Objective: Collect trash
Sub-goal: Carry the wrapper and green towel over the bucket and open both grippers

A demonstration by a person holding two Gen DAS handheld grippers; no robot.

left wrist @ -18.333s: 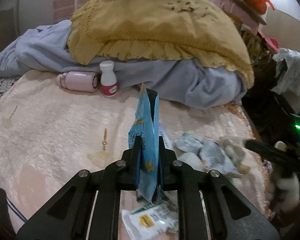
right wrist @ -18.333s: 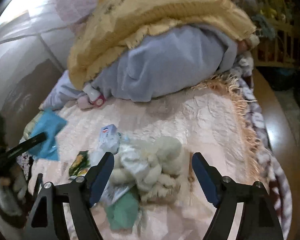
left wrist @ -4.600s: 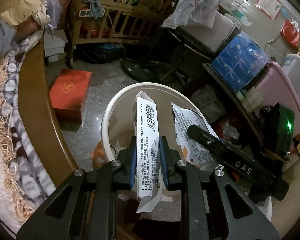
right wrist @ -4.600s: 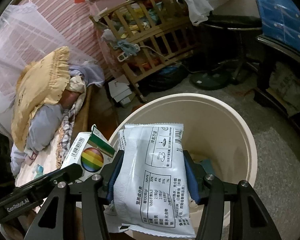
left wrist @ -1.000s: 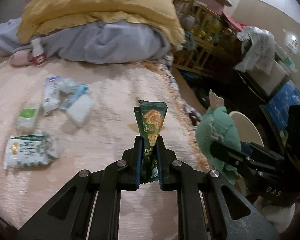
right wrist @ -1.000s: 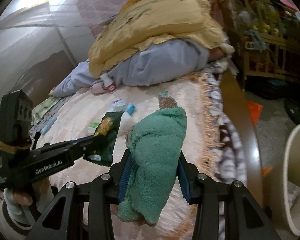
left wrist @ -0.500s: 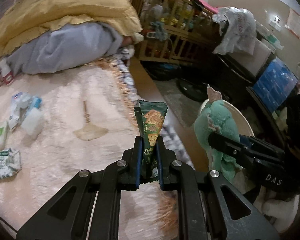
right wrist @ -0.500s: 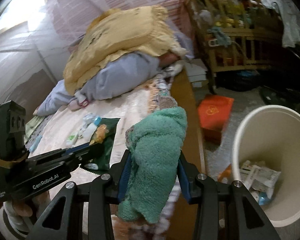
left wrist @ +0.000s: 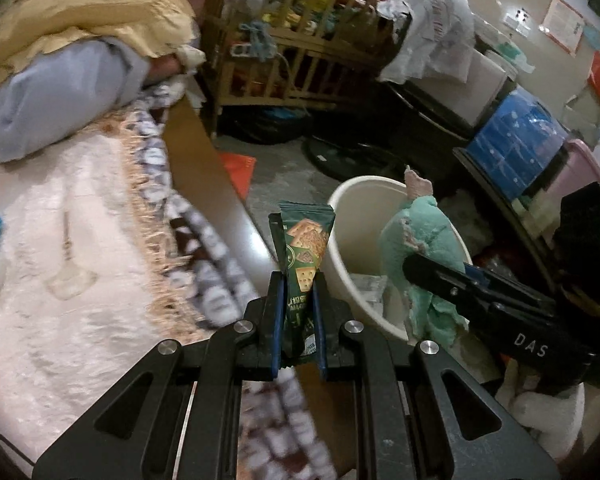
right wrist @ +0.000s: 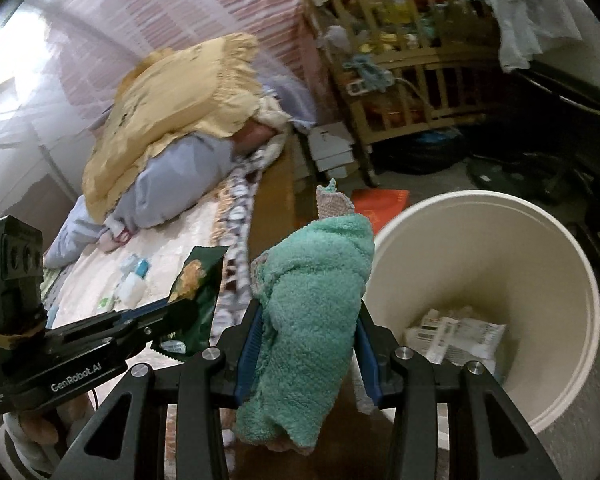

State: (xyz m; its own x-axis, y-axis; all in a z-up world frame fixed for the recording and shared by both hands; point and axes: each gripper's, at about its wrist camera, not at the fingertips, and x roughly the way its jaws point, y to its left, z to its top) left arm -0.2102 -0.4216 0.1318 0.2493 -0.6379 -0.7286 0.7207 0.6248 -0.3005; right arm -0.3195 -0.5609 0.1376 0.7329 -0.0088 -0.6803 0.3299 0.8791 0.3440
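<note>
A green wrapper [left wrist: 303, 256] is pinched upright in the left gripper [left wrist: 297, 312], its jaws nearly shut. A green cloth [right wrist: 312, 312] is clamped in the partly open right gripper [right wrist: 306, 344] beside the bin [right wrist: 580, 280], where blurred papers, perhaps wrappers, lie.

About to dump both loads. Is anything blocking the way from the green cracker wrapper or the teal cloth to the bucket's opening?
Nothing visible does. The cracker wrapper in the left tool and the teal cloth in the right tool are beside the white bucket, whose mouth is open with only paper trash at its bottom.

one wrapper [left wrist: 303, 240], one towel [right wrist: 312, 292], one bin [right wrist: 580, 276]
</note>
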